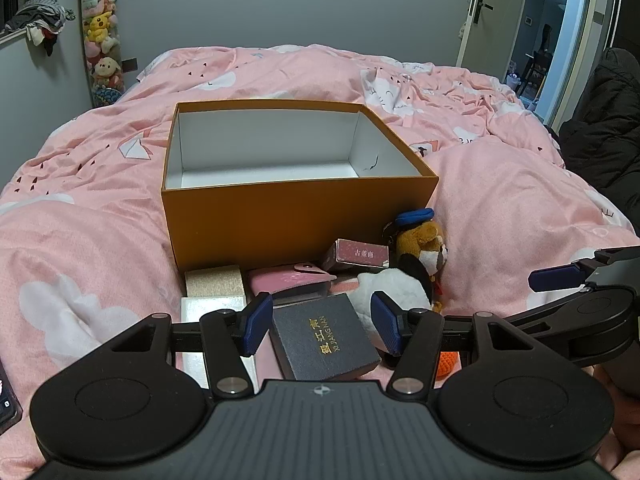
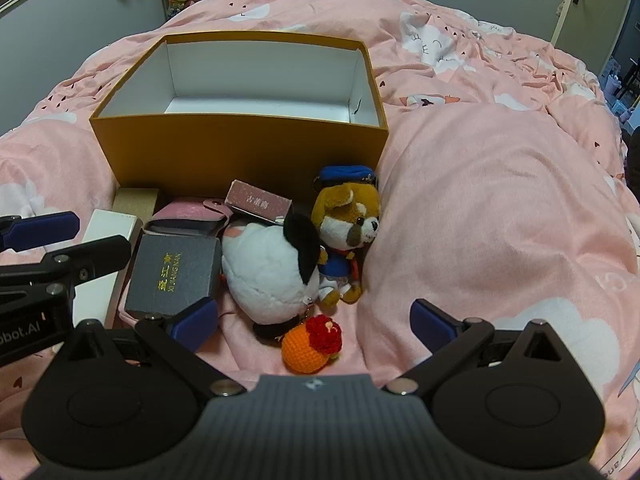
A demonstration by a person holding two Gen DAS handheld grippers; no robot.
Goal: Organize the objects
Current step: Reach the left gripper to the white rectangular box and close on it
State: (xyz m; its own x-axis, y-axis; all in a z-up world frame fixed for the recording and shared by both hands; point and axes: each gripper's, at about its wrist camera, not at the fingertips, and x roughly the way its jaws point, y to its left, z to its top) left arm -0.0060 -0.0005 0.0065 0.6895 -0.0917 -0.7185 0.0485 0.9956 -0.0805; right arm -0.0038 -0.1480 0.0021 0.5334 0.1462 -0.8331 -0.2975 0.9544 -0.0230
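Both grippers gape: left gripper (image 1: 322, 326) straddles the dark box (image 1: 326, 338), right gripper (image 2: 314, 322) the crochet ball (image 2: 310, 342).

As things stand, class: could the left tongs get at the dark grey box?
Probably yes: the left tongs are open, the dark grey box lies directly between their tips, and nothing covers it.

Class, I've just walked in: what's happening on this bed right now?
A person holds two grippers over a pile of small things on a pink bed. The left gripper, open, hovers at the dark box. The right gripper, also open, hangs near the orange toy. The yellow box behind is empty; nothing is packed yet.
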